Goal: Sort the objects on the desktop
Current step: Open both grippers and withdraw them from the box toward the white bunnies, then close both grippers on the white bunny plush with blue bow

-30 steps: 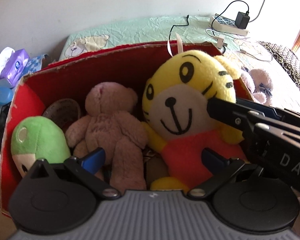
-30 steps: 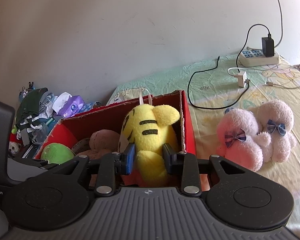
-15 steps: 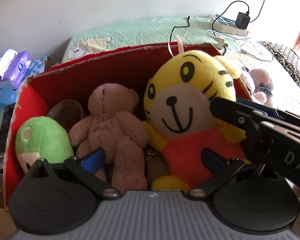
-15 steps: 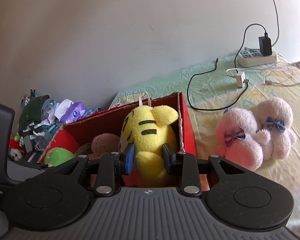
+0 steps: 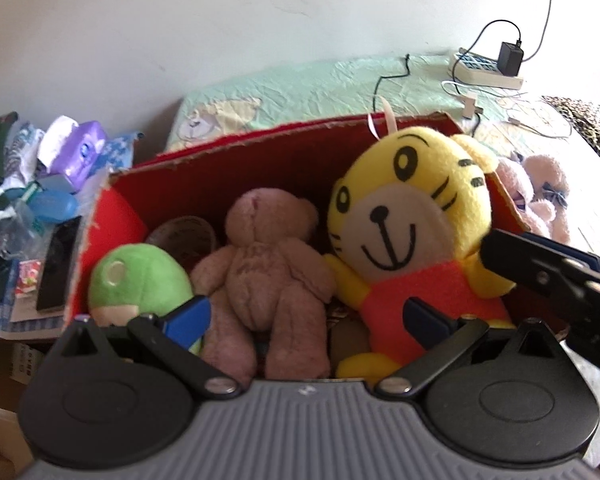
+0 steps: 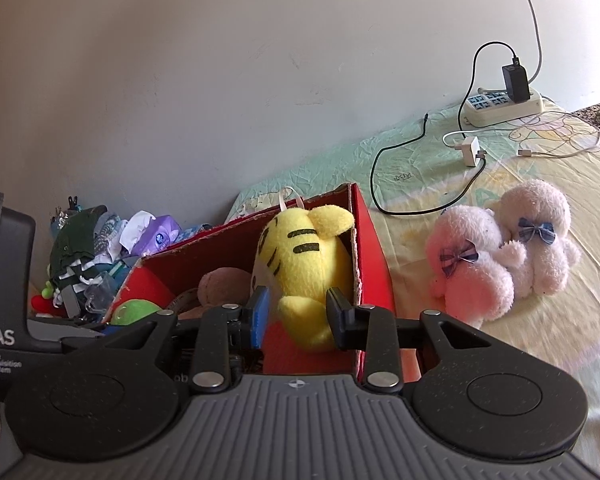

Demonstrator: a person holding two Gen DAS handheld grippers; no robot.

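An open red box point(image 5: 260, 152) holds a yellow tiger plush point(image 5: 404, 216) in a red shirt, a brown bear point(image 5: 264, 264) and a green plush point(image 5: 140, 276). My left gripper point(image 5: 308, 320) is open in front of the box, with the bear's legs beyond the gap and nothing held. My right gripper point(image 6: 298, 316) is shut on the tiger point(image 6: 304, 256) at its lower side, at the box's right wall point(image 6: 372, 248). In the left wrist view, the right gripper's fingers point(image 5: 540, 276) reach in beside the tiger's arm.
Two pale pink plush bears with bows point(image 6: 500, 252) lie on the bedsheet right of the box. A power strip point(image 6: 500, 106) with charger and cables sits at the back. Left of the box are a purple tissue pack point(image 5: 72, 152), clothes and small items.
Both grippers have drawn back and risen slightly, so the box looks smaller and lower. The tiger stays upright in the box between the right fingers. The left gripper stays open.
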